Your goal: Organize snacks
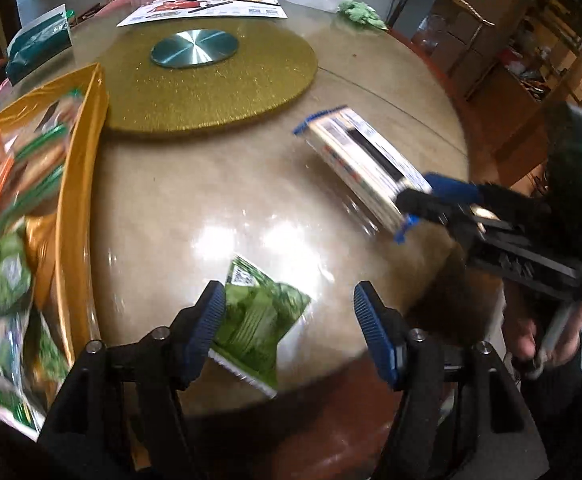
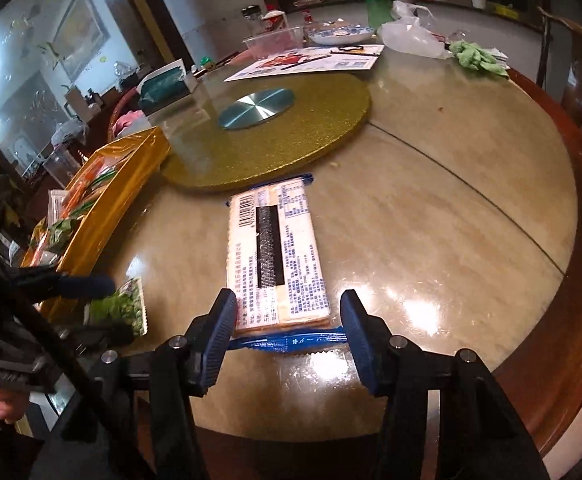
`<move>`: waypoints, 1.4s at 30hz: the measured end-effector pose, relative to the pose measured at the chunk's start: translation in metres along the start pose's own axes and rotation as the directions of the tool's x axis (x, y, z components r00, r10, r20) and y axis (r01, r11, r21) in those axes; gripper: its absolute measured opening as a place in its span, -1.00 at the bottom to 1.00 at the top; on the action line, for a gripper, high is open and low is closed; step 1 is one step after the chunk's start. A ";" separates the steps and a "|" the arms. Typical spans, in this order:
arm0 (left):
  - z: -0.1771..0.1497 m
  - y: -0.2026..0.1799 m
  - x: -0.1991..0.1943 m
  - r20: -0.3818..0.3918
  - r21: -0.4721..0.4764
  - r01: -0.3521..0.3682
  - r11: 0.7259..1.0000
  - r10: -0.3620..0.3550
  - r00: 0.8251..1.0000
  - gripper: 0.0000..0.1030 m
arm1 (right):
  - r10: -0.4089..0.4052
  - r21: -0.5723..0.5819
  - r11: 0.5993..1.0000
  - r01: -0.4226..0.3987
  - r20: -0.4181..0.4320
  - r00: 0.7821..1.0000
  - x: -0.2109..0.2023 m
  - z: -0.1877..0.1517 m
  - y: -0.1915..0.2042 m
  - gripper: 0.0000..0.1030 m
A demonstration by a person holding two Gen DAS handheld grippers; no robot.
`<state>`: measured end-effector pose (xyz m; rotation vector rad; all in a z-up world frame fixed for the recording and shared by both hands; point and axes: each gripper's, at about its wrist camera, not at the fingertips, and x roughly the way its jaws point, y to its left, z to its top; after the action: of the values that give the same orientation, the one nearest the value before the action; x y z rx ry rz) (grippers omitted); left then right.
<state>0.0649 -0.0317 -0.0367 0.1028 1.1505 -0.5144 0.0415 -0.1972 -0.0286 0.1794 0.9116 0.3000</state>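
Observation:
A green snack packet (image 1: pixel 259 320) lies flat on the table between the fingers of my left gripper (image 1: pixel 291 320). It sits against the left pad while the right pad stands well clear, so the jaws are open. A long cracker pack (image 2: pixel 279 256) with blue sealed ends lies lengthwise ahead of my right gripper (image 2: pixel 291 334). Its near end is between the jaws: the left pad is at its edge and a small gap shows at the right pad. The left wrist view shows the cracker pack (image 1: pixel 363 164) and the right gripper (image 1: pixel 415 204) at its end.
A gold tray (image 1: pixel 79 200) with several snack packets stands at the table's left. A round gold turntable (image 2: pixel 291 140) with a metal disc fills the middle. Papers, a plate, a plastic bag and a green cloth (image 2: pixel 479 58) lie at the far side. A hand (image 1: pixel 547 344) holds the right tool.

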 end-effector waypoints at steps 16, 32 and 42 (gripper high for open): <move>-0.025 0.022 -0.015 0.020 -0.155 -0.079 0.985 0.083 0.996 -0.14 | -0.106 -0.021 0.994 0.105 -0.041 0.994 0.022 0.015 0.024 0.12; -0.037 0.030 -0.025 0.094 -0.239 0.016 0.971 0.006 0.996 -0.41 | 0.056 0.048 0.997 -0.055 -0.024 0.998 0.017 0.014 0.026 0.06; -0.042 0.037 -0.051 0.187 -0.268 0.048 0.962 0.003 0.982 -0.45 | 0.148 0.008 0.989 -0.148 0.055 0.987 -0.004 0.024 0.064 0.06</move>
<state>0.0301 0.0326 -0.0156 -0.1929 1.0291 -0.3728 0.0469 -0.1384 0.0072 0.2663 0.8477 0.4254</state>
